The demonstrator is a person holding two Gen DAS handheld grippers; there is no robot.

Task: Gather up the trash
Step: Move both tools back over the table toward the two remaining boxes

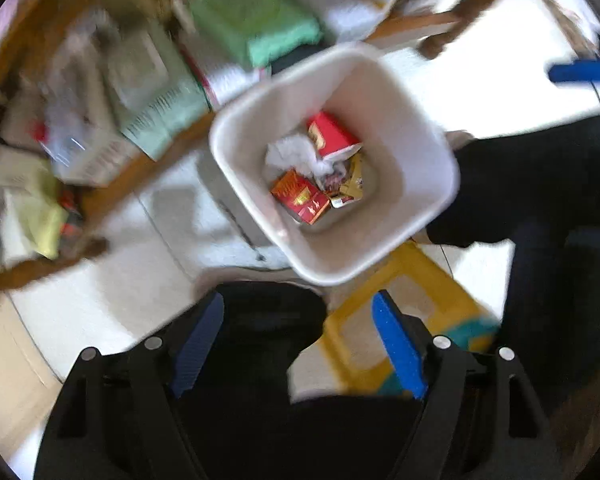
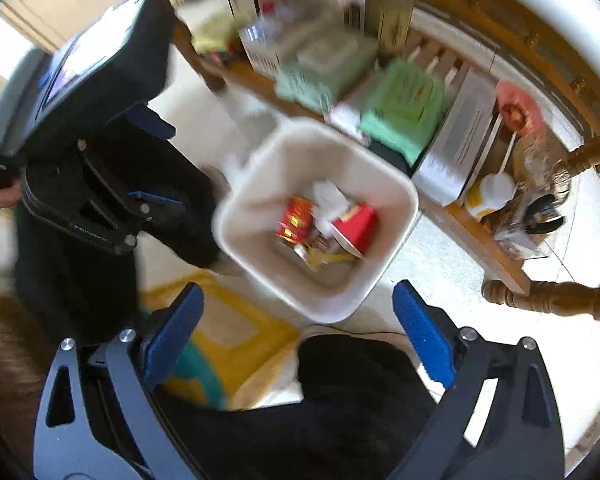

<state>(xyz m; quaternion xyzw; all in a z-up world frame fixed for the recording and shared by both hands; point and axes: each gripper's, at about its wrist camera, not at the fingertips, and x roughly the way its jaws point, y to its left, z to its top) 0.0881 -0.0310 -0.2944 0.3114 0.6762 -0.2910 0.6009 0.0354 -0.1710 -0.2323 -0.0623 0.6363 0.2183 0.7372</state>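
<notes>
A white square bin (image 1: 420, 140) stands on the floor and shows in both views (image 2: 396, 192). Inside lie a red box (image 1: 332, 136), an orange-red packet (image 1: 300, 196), white crumpled paper (image 1: 292, 154) and a gold wrapper (image 1: 350, 188). The same red box (image 2: 356, 226) and packet (image 2: 296, 220) show in the right wrist view. My left gripper (image 1: 300, 340) is open and empty, held above and in front of the bin. My right gripper (image 2: 300, 340) is open and empty on the bin's near side. The left gripper's body (image 2: 100, 92) shows at the left of the right wrist view.
A wooden low shelf (image 1: 140, 168) behind the bin holds green packs (image 1: 256, 24), boxes and bottles; it also shows in the right wrist view (image 2: 480, 236). A yellow stool (image 1: 400, 312) stands beside the bin. The person's dark trousers (image 1: 540, 200) are at the right. Both views are motion-blurred.
</notes>
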